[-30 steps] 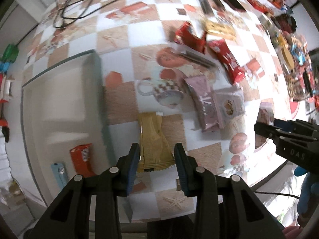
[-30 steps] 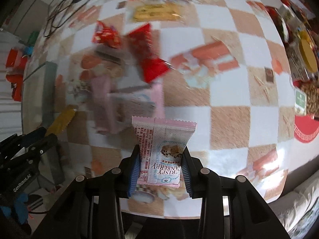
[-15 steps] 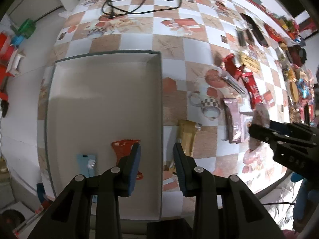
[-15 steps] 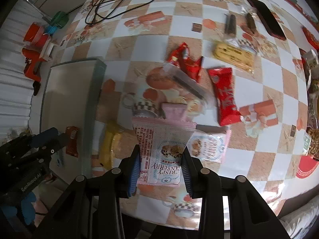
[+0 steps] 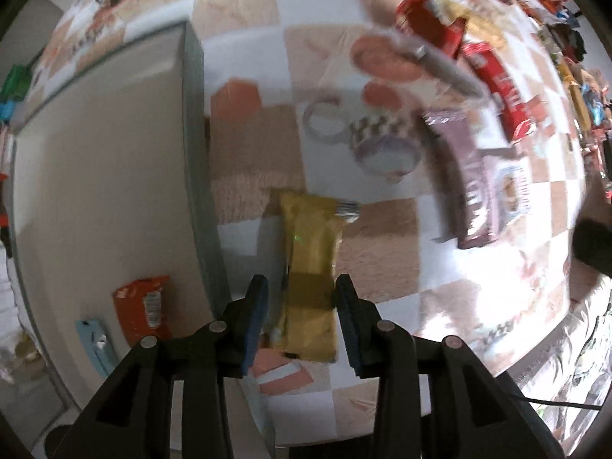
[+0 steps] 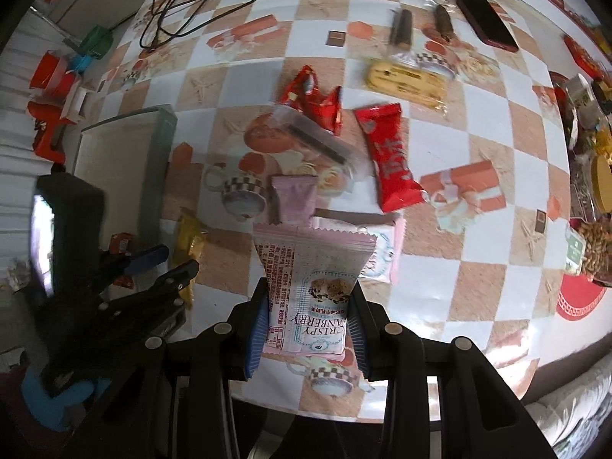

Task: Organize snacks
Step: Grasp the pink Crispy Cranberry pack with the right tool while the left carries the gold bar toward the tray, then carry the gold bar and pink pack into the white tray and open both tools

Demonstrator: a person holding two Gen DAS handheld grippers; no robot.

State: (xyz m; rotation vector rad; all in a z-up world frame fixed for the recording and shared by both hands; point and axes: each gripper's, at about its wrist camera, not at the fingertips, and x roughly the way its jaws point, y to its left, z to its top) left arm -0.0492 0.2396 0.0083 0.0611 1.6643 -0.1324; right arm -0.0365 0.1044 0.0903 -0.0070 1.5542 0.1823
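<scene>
Right gripper [image 6: 306, 321] clamps a pink packet [image 6: 310, 287] above scattered snacks. Left gripper [image 5: 302, 306], jaws just widened, straddles a yellow bar [image 5: 310, 267] on the table [image 5: 382, 260] beside the tray [image 5: 95, 176], which holds an orange packet [image 5: 143, 306] and a blue one [image 5: 95, 340].

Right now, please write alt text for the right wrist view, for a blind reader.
The right gripper holds a pink cranberry snack packet above a checkered table scattered with snacks. At the left, the left gripper hangs over a yellow packet beside a white tray.
</scene>
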